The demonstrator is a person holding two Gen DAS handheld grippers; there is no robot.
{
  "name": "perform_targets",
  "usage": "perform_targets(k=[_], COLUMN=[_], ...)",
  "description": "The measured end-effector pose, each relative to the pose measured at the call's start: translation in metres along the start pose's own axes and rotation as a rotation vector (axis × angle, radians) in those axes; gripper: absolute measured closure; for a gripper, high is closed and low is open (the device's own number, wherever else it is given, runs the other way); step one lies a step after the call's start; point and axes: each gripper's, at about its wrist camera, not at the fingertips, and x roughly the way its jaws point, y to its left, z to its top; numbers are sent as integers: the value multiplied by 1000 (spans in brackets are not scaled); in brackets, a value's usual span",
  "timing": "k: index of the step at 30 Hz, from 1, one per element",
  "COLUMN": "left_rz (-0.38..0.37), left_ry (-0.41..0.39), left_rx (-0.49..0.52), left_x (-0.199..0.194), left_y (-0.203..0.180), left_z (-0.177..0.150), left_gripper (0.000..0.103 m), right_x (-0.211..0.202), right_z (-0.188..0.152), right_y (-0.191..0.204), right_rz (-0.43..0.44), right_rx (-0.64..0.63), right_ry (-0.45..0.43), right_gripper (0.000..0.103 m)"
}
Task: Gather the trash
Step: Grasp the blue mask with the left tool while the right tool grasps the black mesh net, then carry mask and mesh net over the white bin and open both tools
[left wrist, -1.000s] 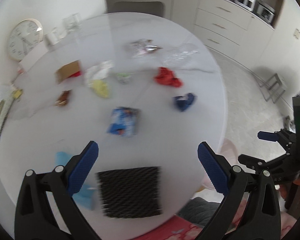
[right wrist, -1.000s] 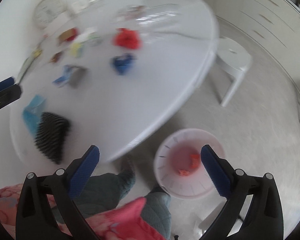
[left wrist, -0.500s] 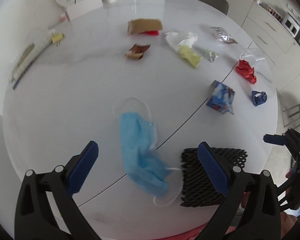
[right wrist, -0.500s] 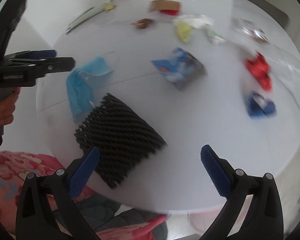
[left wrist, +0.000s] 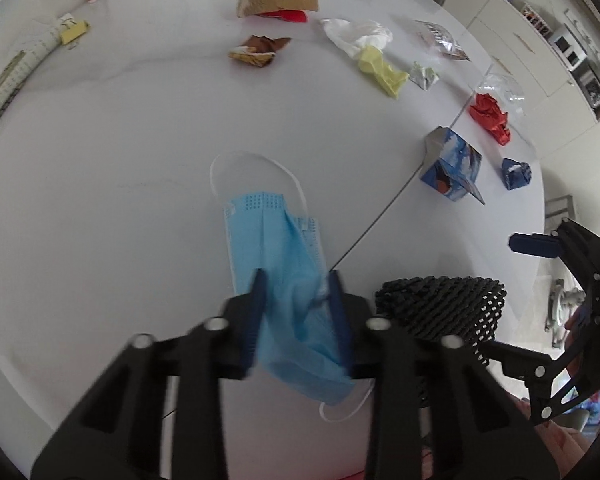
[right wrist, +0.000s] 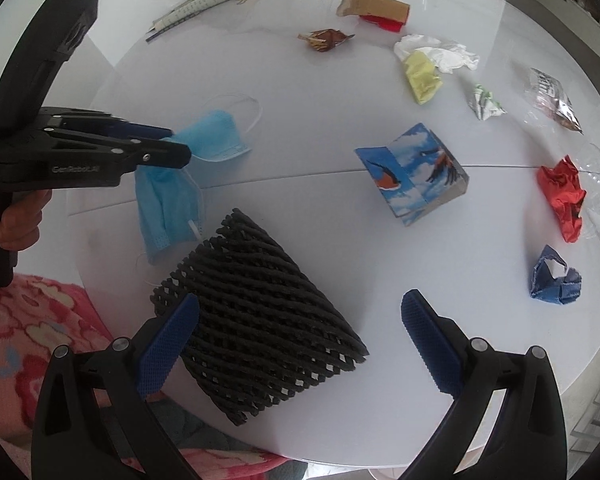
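My left gripper (left wrist: 298, 280) is shut on a blue face mask (left wrist: 276, 240) lying on the round white table (left wrist: 120, 152); the right wrist view shows the gripper (right wrist: 172, 144) pinching the mask (right wrist: 216, 132). A black foam net sleeve (right wrist: 260, 320) lies beside the mask near the table's front edge, also in the left wrist view (left wrist: 440, 304). My right gripper (right wrist: 300, 320) is open and hovers over the sleeve, its left finger above the sleeve's edge.
Scattered trash: a blue bird-print carton (right wrist: 414, 178), red crumpled paper (right wrist: 562, 194), blue crumpled paper (right wrist: 554, 278), yellow paper (right wrist: 422, 76), white tissue (right wrist: 440, 52), a brown wrapper (right wrist: 326, 38), a cardboard piece (right wrist: 374, 6), a foil bag (right wrist: 552, 98).
My left gripper has closed on the blue mask, having been open above it. My right gripper has moved closer over the black sleeve.
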Motion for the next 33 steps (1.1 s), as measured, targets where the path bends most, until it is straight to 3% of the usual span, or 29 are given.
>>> perform_targets(k=[4, 7, 12, 17, 23, 27, 33], left_rz=[5, 14, 17, 41, 37, 10, -53], left_ry=[-22, -48, -62, -93, -117, -147, -172], left_rx=[12, 26, 21, 28, 59, 123, 275], left_x=[-1, -8, -19, -30, -41, -55, -67], left_y=[2, 3, 8, 4, -19, -54, -134], left_z=[2, 3, 4, 2, 4, 10, 14], left_gripper=[84, 84, 84, 84, 84, 84, 84], right_x=[10, 21, 36, 33, 1, -34, -96], right_z=[5, 9, 16, 15, 2, -21, -101], right_y=[9, 12, 12, 10, -8, -27, -70], right_rz=[12, 1, 34, 65, 73, 65, -12], right_rx=[-88, -153, -212, -209, -105, 7, 224], right_ry=[30, 68, 137, 148, 60, -19, -111], right_gripper=[6, 18, 57, 86, 90, 90, 90])
